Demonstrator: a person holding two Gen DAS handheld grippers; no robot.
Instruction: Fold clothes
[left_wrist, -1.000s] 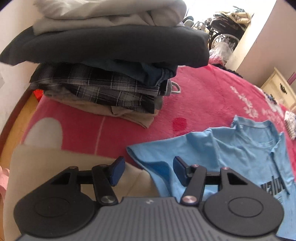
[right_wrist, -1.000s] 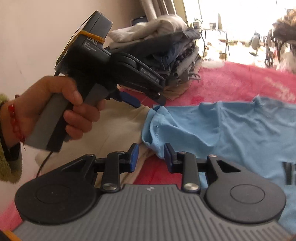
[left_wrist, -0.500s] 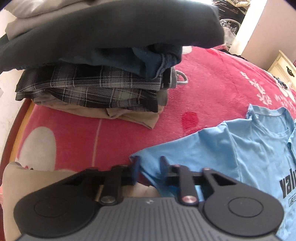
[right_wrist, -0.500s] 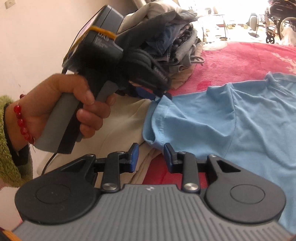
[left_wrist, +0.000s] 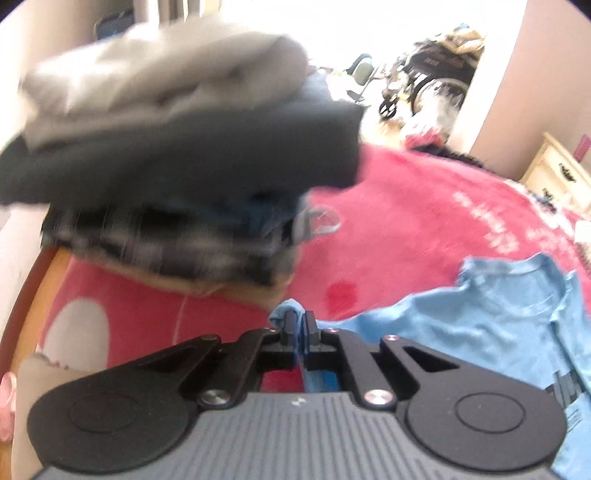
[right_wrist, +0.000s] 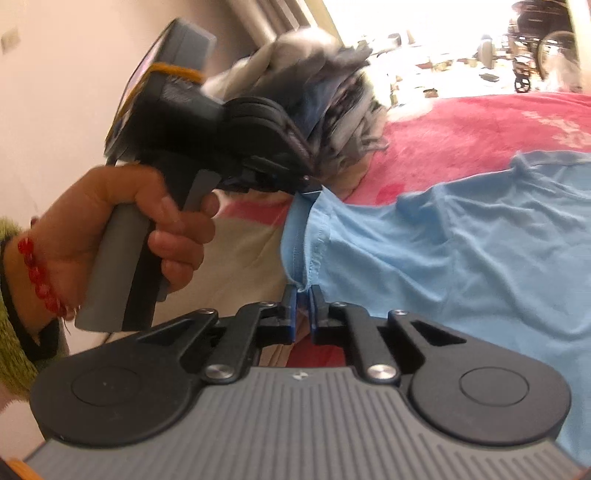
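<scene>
Both tongs angled down: left tongs (left_wrist: 298, 325), right tongs (right_wrist: 302, 301) clamped on blue shirt (right_wrist: 461, 251) edge.

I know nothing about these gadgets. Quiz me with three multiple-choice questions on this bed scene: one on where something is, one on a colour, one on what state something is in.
1. Where is the stack of folded clothes?
A. on the red blanket, beyond the T-shirt
B. on the floor
C. on the cream dresser

2. What colour is the T-shirt being handled?
A. white
B. light blue
C. green

3. How do the jaws of the left gripper and right gripper stand?
A. both wide open
B. one open, one shut
C. both shut on the T-shirt's edge

Answers: 1 A, the pile rests on the blanket near the wall. 2 B, plainly light blue in both views. 3 C, blue cloth shows pinched between each pair.
</scene>
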